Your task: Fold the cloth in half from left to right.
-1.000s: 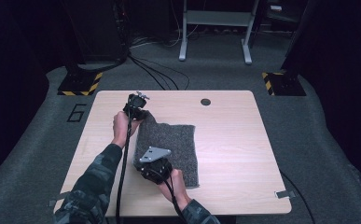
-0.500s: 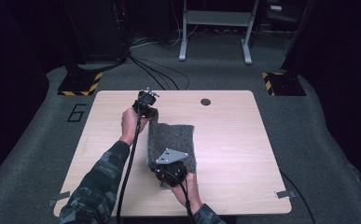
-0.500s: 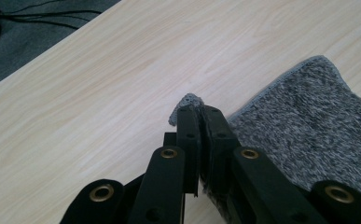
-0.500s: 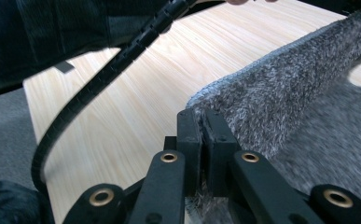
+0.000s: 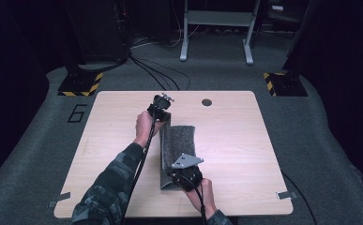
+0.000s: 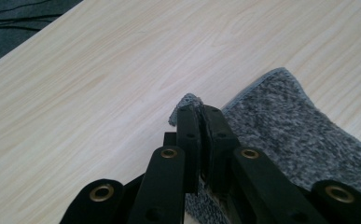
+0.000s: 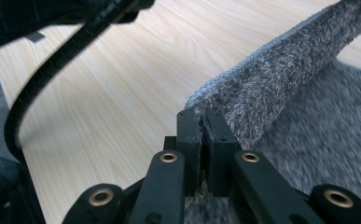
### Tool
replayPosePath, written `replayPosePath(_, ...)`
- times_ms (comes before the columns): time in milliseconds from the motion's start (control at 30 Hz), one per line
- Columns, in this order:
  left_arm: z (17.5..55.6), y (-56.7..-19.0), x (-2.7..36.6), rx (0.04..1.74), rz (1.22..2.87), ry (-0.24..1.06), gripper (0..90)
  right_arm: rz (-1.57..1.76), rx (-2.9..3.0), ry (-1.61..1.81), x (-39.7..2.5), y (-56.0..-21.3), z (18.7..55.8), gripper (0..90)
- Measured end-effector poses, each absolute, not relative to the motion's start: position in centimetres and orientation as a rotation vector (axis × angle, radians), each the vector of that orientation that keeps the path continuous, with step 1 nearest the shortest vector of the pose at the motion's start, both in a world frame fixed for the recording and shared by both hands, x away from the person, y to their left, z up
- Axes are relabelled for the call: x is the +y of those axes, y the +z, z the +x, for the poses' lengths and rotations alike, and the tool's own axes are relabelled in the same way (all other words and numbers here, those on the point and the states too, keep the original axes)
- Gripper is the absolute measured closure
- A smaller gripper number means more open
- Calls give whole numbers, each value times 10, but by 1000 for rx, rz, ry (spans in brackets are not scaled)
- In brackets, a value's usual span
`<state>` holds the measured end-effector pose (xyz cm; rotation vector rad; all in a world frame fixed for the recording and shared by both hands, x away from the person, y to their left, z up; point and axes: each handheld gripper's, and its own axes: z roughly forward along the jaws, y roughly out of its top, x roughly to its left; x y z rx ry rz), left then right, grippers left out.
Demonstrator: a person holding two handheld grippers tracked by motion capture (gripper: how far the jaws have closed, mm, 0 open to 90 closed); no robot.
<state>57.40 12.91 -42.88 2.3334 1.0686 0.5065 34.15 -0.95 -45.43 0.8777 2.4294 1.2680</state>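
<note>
- The grey cloth (image 5: 179,145) lies mid-table (image 5: 245,154), its long axis running from the near edge toward the dark hole (image 5: 206,102).
- Left gripper (image 5: 162,108) clamps its far corner.
- Right gripper (image 5: 181,174) pinches its near corner, lifted.

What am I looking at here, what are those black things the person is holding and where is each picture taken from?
A person sits at a wooden table and holds a hand-worked tool in each hand, with black tongs at its tip and a cable trailing back. One picture looks down from above the table. The other two come from small cameras riding on the tools, looking along their own tongs.

A grey towel lies on the table. The left tongs are shut on its far corner, seen close up in the left gripper view. The right tongs are shut on its near corner. The pinched edge is lifted over the rest of the towel, as if to fold it.
</note>
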Motion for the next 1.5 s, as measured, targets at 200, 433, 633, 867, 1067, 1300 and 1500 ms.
replayPosePath(200, 576, -442, 103, 1036, 2358, 490, 860, 924, 2434, 1227, -24, -466, 339, 863)
replayPosePath(433, 579, -451, 89, 1031, 2372, 475, 859, 968, 2424, 1193, -35, -472, 339, 860)
replayPosePath(633, 583, -459, 82, 1039, 2370, 466, 840, 1015, 2423, 1156, -45, -480, 340, 850)
replayPosePath(867, 584, -459, 81, 1032, 2315, 408, 530, 1029, 2437, 1090, -52, -488, 339, 790)
replayPosePath(1067, 583, -452, 92, 1071, 2251, 398, 281, 1130, 2413, 1028, -74, -498, 340, 625)
replayPosePath(1300, 580, -452, 117, 1100, 2243, 414, 238, 1252, 2357, 969, -101, -497, 344, 515)
replayPosePath(1500, 575, -460, 140, 1138, 2220, 408, 219, 1282, 2348, 981, -115, -492, 356, 413)
